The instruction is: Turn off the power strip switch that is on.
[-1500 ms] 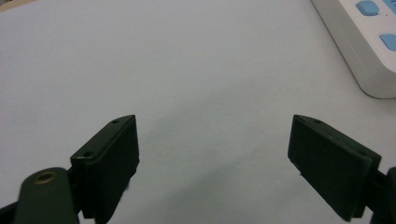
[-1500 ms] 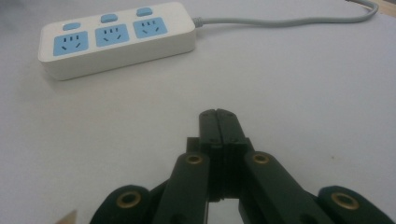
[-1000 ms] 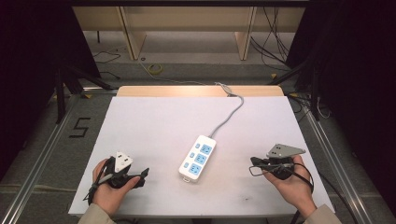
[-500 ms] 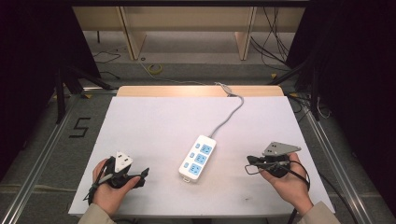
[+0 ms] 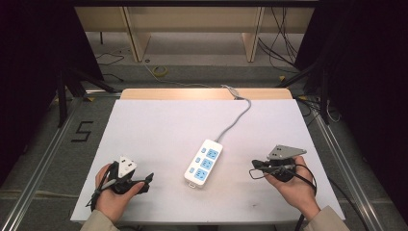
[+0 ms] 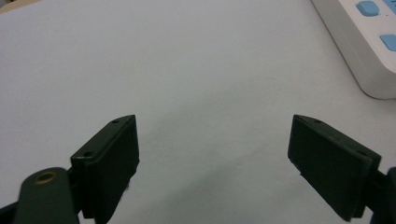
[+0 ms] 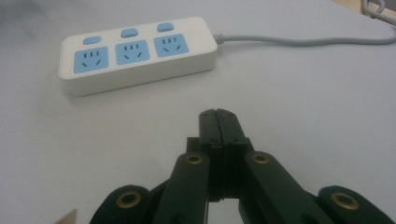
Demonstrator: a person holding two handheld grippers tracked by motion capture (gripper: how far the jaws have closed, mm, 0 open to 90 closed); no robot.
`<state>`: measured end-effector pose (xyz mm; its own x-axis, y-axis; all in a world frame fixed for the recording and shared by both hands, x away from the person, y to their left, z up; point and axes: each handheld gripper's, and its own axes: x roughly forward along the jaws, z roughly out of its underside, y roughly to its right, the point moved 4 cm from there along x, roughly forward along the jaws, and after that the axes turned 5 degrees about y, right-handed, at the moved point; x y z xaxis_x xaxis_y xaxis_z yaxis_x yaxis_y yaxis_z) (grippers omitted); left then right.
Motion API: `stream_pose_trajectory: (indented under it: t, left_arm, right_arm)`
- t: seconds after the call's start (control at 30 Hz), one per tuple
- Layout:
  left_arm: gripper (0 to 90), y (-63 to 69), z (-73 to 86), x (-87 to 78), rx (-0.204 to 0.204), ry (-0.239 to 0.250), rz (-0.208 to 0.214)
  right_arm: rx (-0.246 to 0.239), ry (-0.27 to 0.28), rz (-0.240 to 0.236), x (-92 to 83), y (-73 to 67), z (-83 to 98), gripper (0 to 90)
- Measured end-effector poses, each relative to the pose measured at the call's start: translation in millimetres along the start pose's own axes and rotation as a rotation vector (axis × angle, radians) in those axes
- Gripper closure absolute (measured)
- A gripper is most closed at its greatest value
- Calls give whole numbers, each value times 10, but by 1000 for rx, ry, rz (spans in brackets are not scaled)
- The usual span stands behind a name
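Beside power strip (image 7: 137,52), right claw (image 7: 218,113) closed, empty

Your table (image 5: 159,130) is lit evenly from above, its white top bright while both sides of the high view fall into near black. Shadows there are short and soft, tucked close under your hands. That view is a little soft all over, with no glare. In the left gripper view the jaws are sharp enough, but the strip (image 6: 359,37) at the far right corner is blurred. In the right gripper view the strip (image 7: 135,53) reads fairly clearly, the closest parts of the jaws go soft, and a faint shadow lies beside them.
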<state>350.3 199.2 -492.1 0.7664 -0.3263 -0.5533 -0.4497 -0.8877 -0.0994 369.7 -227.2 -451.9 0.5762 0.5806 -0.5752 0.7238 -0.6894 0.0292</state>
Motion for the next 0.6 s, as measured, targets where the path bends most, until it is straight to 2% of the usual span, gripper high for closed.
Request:
stream_pose_trajectory:
  t: [0.6]
  left_arm:
    - [160,3,-2,0,0,1,-1]
  right_arm:
    - [-7,-15,-14,50,-48,-74,900]
